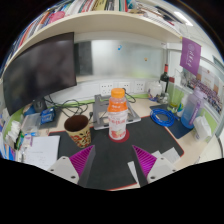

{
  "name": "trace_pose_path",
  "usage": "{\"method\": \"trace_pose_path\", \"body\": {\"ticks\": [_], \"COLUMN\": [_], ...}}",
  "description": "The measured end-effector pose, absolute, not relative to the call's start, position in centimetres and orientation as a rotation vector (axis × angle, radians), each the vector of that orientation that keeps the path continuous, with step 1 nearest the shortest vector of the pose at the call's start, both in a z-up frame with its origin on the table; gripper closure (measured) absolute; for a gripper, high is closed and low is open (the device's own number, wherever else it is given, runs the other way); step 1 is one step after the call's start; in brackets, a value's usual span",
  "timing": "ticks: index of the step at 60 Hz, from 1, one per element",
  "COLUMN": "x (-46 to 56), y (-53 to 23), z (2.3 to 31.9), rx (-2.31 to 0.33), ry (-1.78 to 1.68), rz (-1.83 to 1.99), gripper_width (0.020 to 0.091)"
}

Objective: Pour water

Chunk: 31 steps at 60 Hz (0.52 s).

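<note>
The hand-held gripper [112, 160] is hovering with its two magenta-padded fingers [80, 159] spread apart, gripping nothing. Just ahead of them, centred on the gap, an orange plastic bottle with a white label and orange cap [118, 115] is standing upright on the dark mat [112, 160] covering the table [172, 138]. Ahead and left of the fingers, a brown patterned paper cup [78, 128] is sitting near the bottle. Beyond it a dark flat monitor [42, 69] is rising. To the right, a blue shallow tray [164, 119] is lying, with a dark glass bottle [166, 79] standing farther back. Nothing is blocking the way to the orange bottle.
</note>
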<state>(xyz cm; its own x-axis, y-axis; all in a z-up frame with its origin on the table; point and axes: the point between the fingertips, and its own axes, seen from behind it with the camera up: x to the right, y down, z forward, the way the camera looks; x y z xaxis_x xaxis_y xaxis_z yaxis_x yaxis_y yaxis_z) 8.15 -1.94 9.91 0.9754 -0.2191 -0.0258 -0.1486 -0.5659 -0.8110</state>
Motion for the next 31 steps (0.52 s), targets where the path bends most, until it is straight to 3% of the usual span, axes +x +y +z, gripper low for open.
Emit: {"method": "trace_pose_path", "body": {"ticks": [10,31], "x": [3.0,-5.7], "y": [-7.8,-12.6], "z": [12.3,20.3], "rx": [-2.283,-2.184], "ry": [0.200,0.207], "rz": [-0.101,-0.100], "gripper_width": [0.0378,0.0367]}}
